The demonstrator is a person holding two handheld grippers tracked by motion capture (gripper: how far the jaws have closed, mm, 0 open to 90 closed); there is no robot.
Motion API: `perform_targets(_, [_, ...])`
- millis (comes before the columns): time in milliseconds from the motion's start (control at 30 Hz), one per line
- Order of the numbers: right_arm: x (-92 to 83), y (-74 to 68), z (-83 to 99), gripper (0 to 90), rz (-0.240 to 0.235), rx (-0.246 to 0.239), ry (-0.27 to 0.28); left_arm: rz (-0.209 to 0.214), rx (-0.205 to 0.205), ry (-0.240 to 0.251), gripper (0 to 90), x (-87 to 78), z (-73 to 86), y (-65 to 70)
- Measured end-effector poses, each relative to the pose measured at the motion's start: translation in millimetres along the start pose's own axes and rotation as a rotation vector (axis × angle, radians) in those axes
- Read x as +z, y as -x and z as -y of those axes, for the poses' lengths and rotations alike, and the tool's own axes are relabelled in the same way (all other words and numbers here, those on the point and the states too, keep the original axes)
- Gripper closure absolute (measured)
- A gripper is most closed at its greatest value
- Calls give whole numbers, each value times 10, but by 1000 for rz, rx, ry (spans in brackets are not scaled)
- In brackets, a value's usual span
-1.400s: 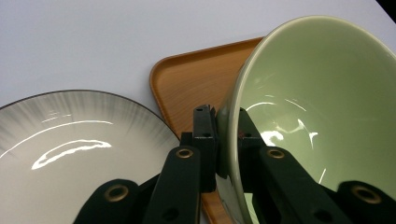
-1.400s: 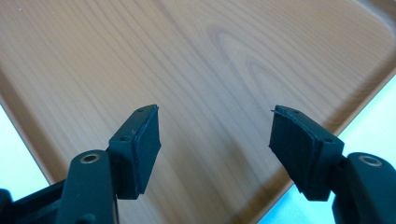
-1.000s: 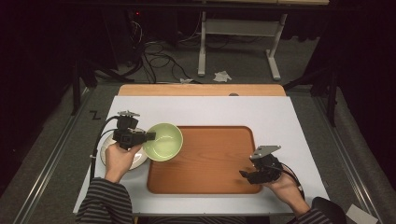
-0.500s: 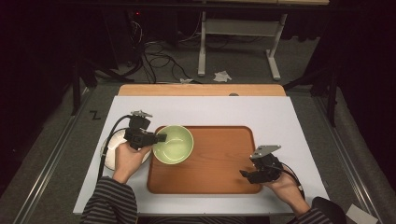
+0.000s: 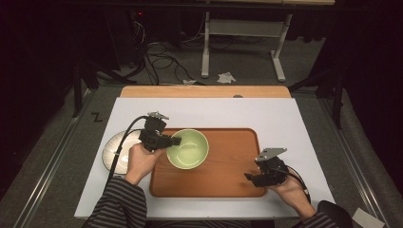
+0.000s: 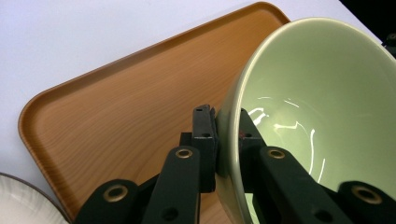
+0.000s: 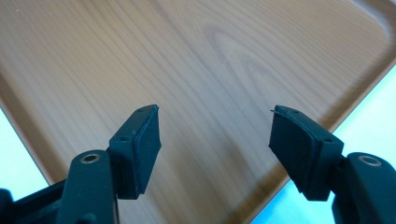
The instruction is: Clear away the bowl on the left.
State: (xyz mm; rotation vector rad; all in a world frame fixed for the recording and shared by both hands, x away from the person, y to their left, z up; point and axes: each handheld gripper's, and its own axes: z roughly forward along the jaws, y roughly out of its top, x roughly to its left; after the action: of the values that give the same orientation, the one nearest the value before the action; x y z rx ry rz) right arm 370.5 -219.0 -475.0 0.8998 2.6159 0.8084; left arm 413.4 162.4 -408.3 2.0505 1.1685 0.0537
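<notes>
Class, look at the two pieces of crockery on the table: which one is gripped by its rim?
The pale green ceramic bowl, clamped at its rim by the left gripper over the wooden tray; the white plate lies untouched.

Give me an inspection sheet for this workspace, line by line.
Surface: white mat over a wooden tabletop.
Job's things: pale green ceramic bowl over the brown wooden tray; white ribbed plate on the mat, left of the tray.
Clutter: nothing seen on the table.
Grippers: left gripper shut on the bowl's rim; right gripper open above the tray.
Cables: black cable trails from the left gripper.
Surroundings: dark floor, tangled wires, white table frame.
</notes>
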Motion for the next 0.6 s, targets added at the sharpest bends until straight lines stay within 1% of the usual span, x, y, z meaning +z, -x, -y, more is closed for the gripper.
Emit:
perform_targets(133, [4,10,-2,352,-6,1,-4,6,4,-8,834,44,-15,18])
perform_targets(200, [8,9,-3,352,-2,2,-1,10,8,-16,834,92,-30,30])
perform_targets(267, [5,5,-4,352,-1,1,-1,9,10,-20,834,104,-34,37])
perform_targets(333, [1,-1,-3,352,2,3,-2,12,18,-28,834,141,-46,63])
perform_targets(367, [1,-2,-3,352,2,2,-3,11,22,-26,833,173,-63,96])
perform_targets(433, [7,-3,-5,353,-3,4,-2,13,38,-38,833,194,-85,115])
perform_targets(467, [7,-3,-5,353,-3,4,-2,13,38,-38,833,194,-85,115])
perform_targets(567, [11,-3,-5,352,-4,0,-6,24,38,-48,833,300,-121,152])
perform_targets(600, [11,-3,-5,352,-4,0,-6,24,38,-48,833,300,-121,152])
